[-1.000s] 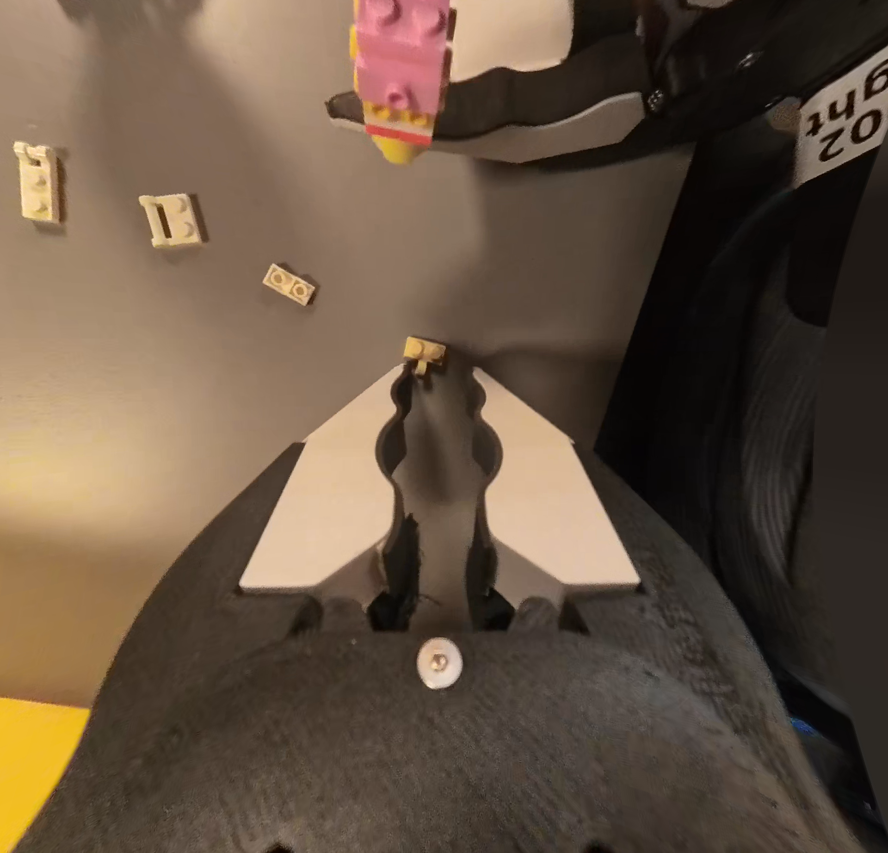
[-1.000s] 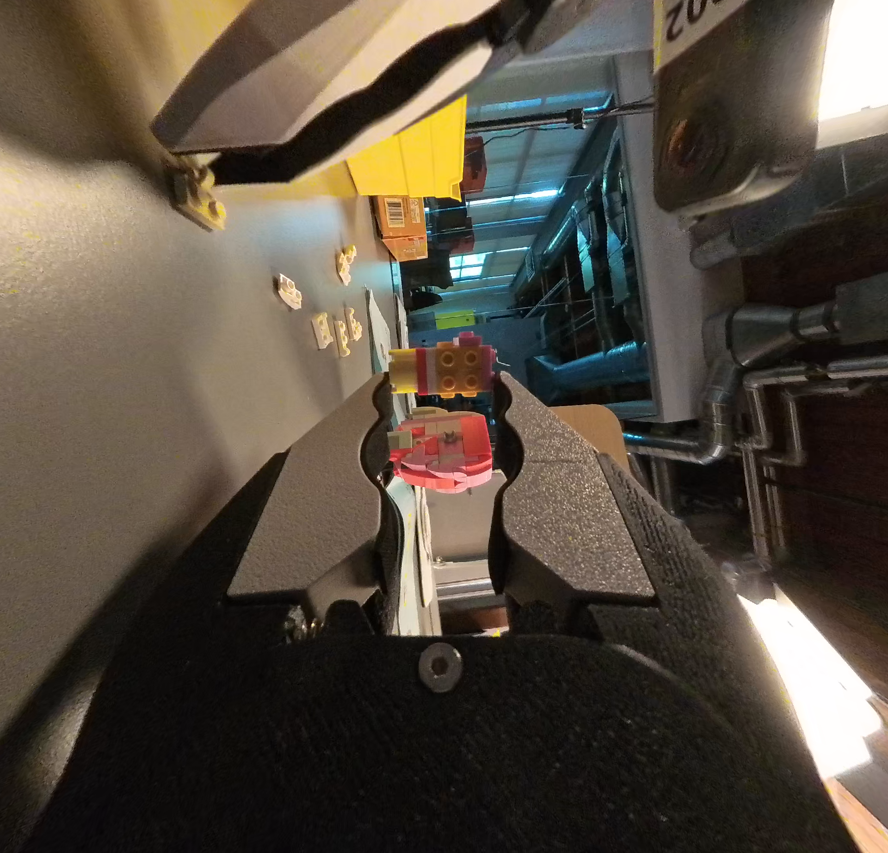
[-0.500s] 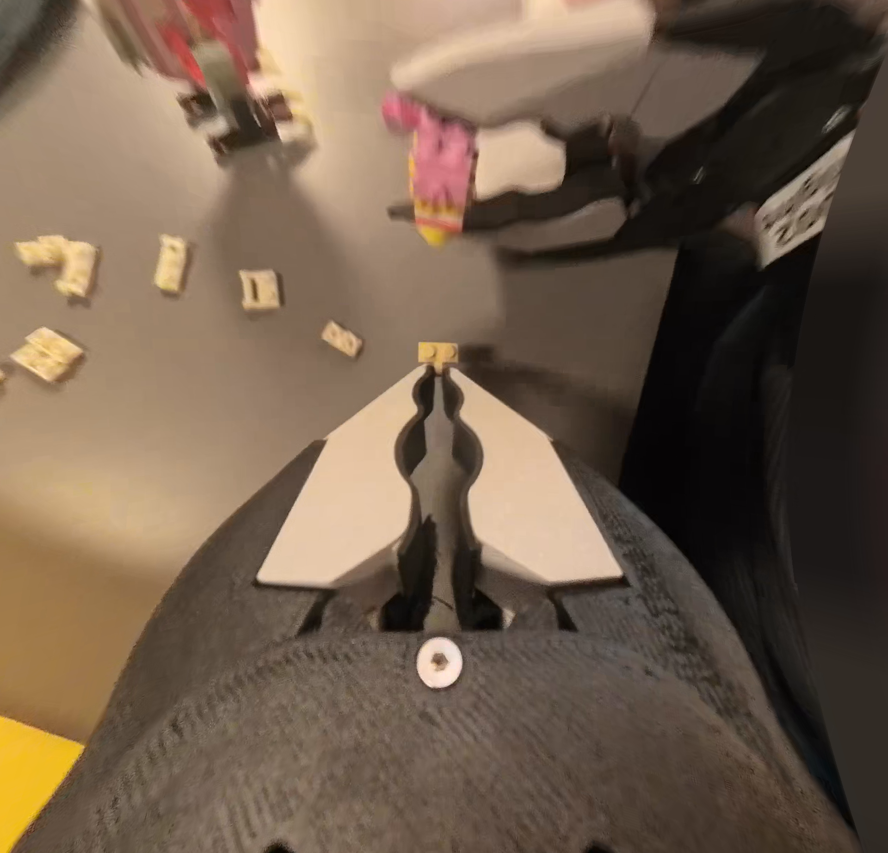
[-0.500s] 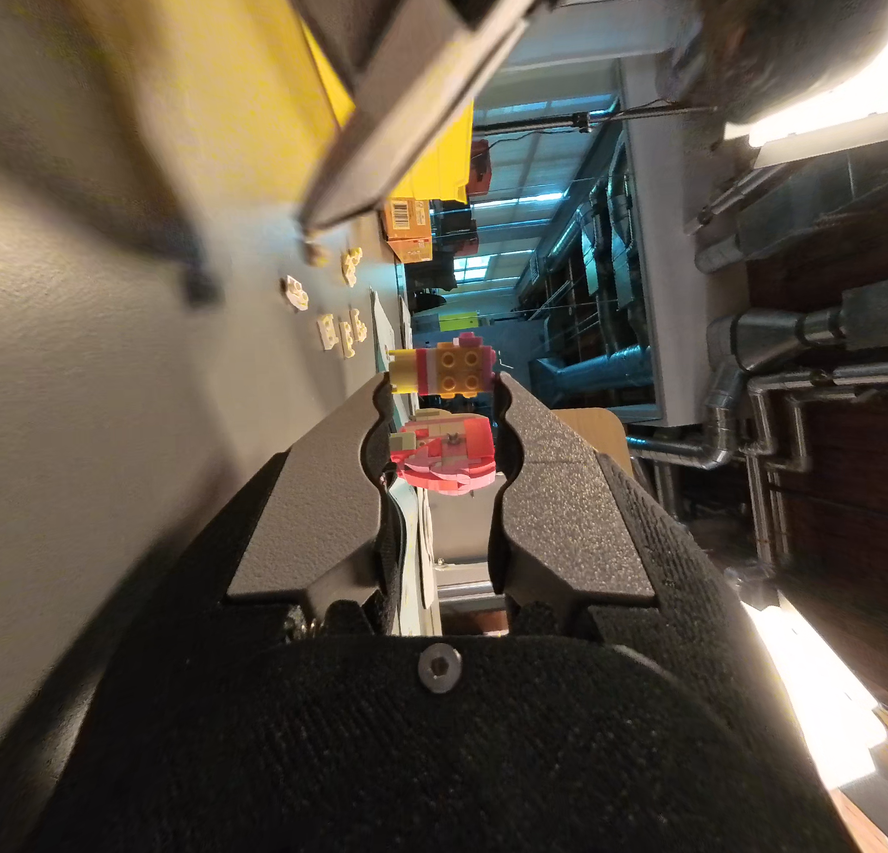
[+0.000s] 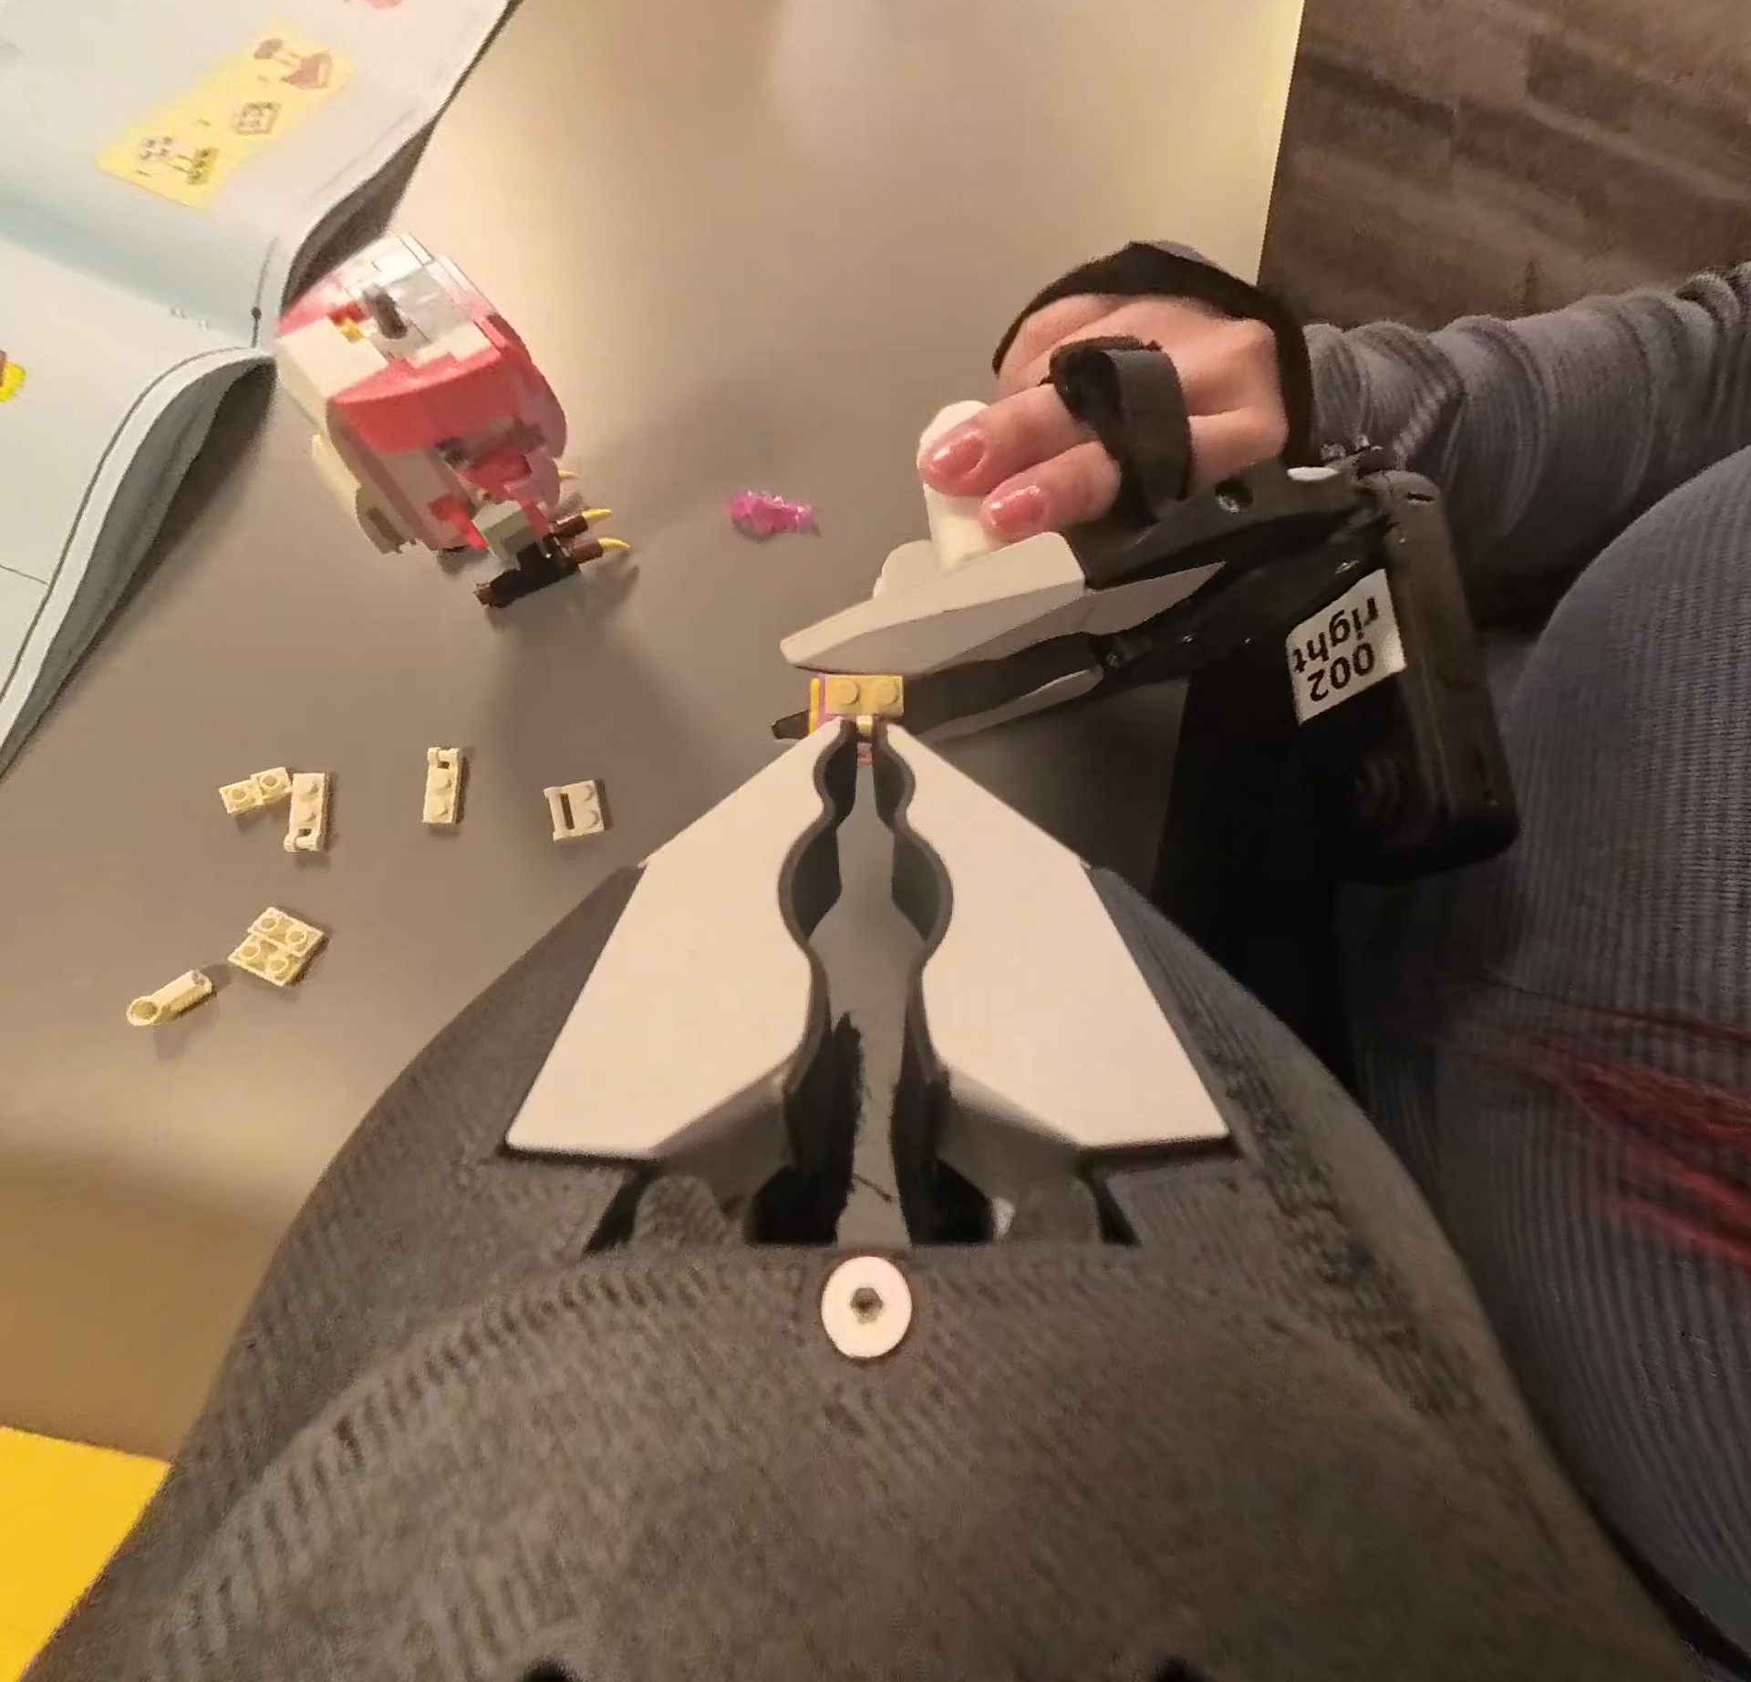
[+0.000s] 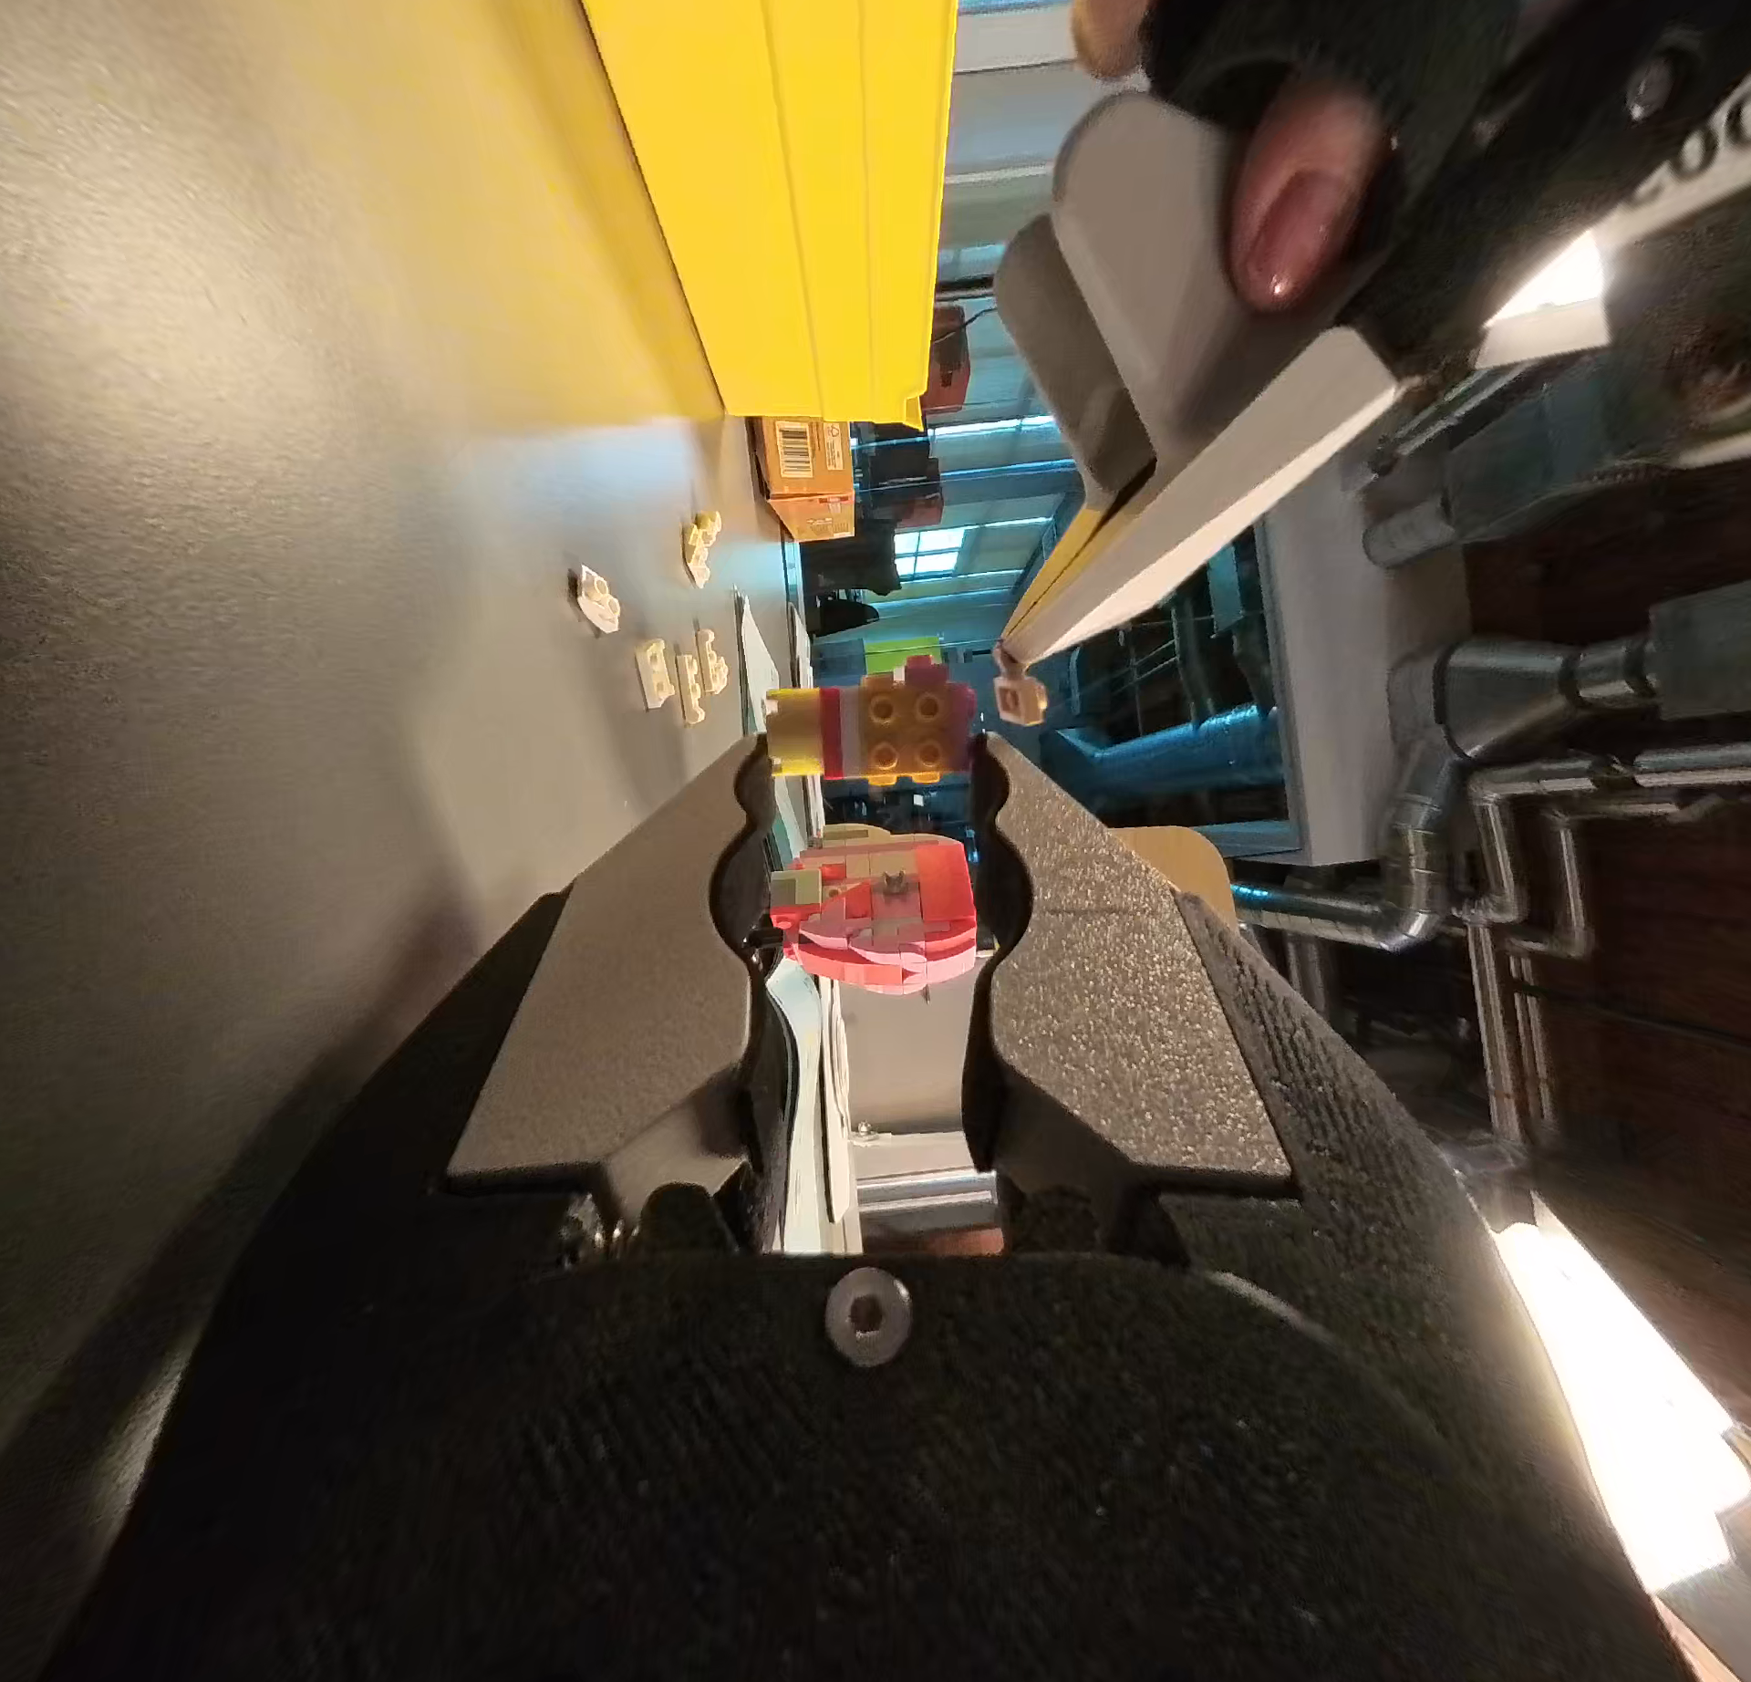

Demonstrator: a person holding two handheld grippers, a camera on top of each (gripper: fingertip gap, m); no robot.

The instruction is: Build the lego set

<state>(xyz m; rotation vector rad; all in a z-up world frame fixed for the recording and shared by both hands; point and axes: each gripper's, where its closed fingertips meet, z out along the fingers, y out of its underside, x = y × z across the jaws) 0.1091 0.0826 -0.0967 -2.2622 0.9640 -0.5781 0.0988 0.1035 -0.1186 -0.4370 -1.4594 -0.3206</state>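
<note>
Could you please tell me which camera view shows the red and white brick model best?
The left wrist view: the red and white brick model lies whole on the table. The right wrist view shows only part of it between its gripper's fingers.

Table [image 5: 853, 168]: bears all loose items.
Booklet [image 5: 189, 120]: at 10 o'clock, open flat on the table.
Brick model [image 5: 426, 404]: just beside the booklet's near edge, at 11 o'clock.
Small loose piece [image 5: 772, 512]: on the table at 12 o'clock, between the brick model and the right gripper.
Loose plates [image 5: 445, 784]: row at 9 o'clock; further plates [image 5: 275, 945] nearer, at 8 o'clock.
Left gripper [image 5: 860, 731]: fingertips pinched on a small plate [image 5: 862, 694], lifted off the table.
Right gripper [image 6: 872, 765]: at 1 o'clock, clamping a brick stack [image 6: 872, 722]; the small plate sits just beside that stack.
Bin [image 6: 786, 168]: on the table behind the loose plates in the right wrist view.
</note>
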